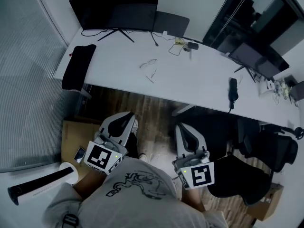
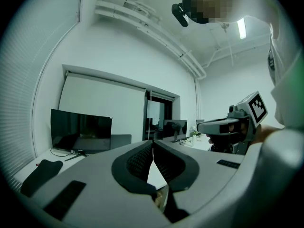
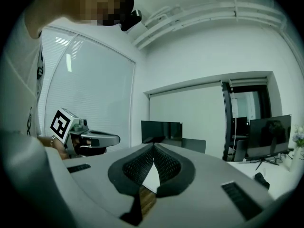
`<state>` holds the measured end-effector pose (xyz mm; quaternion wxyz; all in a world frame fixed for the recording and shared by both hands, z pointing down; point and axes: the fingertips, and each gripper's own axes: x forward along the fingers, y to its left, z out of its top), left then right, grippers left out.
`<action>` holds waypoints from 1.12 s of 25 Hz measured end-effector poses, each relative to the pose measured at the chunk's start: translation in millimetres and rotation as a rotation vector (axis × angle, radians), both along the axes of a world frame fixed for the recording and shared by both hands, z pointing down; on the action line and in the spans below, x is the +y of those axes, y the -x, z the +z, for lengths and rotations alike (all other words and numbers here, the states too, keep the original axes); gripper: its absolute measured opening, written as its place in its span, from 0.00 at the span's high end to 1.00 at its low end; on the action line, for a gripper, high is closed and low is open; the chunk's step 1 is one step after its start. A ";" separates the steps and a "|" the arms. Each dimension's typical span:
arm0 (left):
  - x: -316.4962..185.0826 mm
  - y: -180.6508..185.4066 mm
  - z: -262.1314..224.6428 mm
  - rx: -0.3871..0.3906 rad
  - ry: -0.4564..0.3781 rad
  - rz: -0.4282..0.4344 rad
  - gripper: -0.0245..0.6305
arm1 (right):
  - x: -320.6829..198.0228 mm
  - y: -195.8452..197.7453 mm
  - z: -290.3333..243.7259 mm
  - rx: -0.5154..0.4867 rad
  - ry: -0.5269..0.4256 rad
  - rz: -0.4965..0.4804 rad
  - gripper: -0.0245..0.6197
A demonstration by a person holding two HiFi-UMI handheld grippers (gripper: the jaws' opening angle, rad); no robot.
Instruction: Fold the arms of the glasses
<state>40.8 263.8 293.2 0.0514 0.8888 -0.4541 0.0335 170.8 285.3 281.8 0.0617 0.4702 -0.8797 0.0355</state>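
The left claw [image 1: 129,117] and the right claw [image 1: 183,128] are both clenched and empty, side by side above the wooden floor [image 1: 154,109]. Well ahead of both, the glasses [image 1: 148,67] lie on the white surface [image 1: 204,82], arms seemingly unfolded.

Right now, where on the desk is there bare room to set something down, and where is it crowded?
Bare: the desk between glasses and black device, and between glasses and chair backrest. Crowded: the cables behind the glasses, and the right end by the second monitor.
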 end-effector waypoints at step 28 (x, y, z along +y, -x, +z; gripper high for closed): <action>-317.5 73.6 -4.5 0.007 0.026 0.096 0.93 | -310.5 84.5 -8.1 0.034 0.015 0.061 0.95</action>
